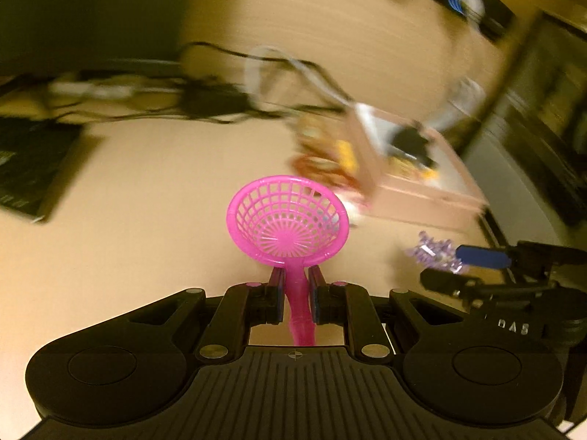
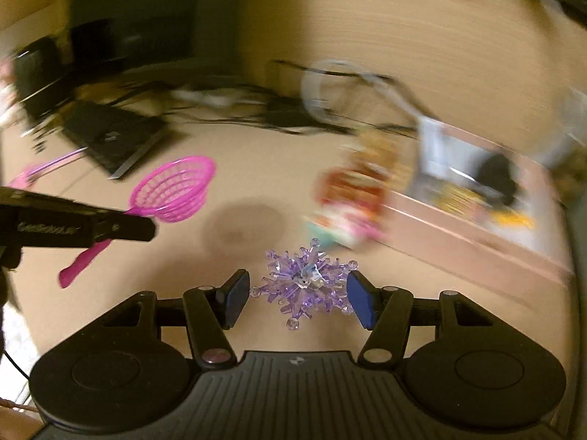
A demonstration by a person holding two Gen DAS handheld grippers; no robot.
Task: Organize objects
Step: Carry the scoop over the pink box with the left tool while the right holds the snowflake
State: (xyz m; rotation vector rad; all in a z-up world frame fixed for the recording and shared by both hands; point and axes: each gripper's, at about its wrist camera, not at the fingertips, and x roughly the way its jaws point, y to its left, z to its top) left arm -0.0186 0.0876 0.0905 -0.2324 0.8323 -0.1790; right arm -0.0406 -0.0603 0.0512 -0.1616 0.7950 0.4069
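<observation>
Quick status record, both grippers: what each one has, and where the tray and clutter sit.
left gripper: shut on the handle of the pink strainer, bowl ahead of the fingers, above the table
right gripper: purple crystal snowflake between its blue pads; contact hard to confirm
pink tray: ahead, to the right in both views, holding blurred items
colourful packets: left of the tray, blurred
cables: far side of the table
dark flat item: far left

I'm looking at a tan wooden tabletop [image 1: 146, 190], much of it blurred. On it lie a dark flat pad [image 1: 33, 168], tangled black cables [image 1: 205, 106], a pink open box [image 1: 422, 190] and colourful packets [image 2: 352, 190] just beside the box.
</observation>
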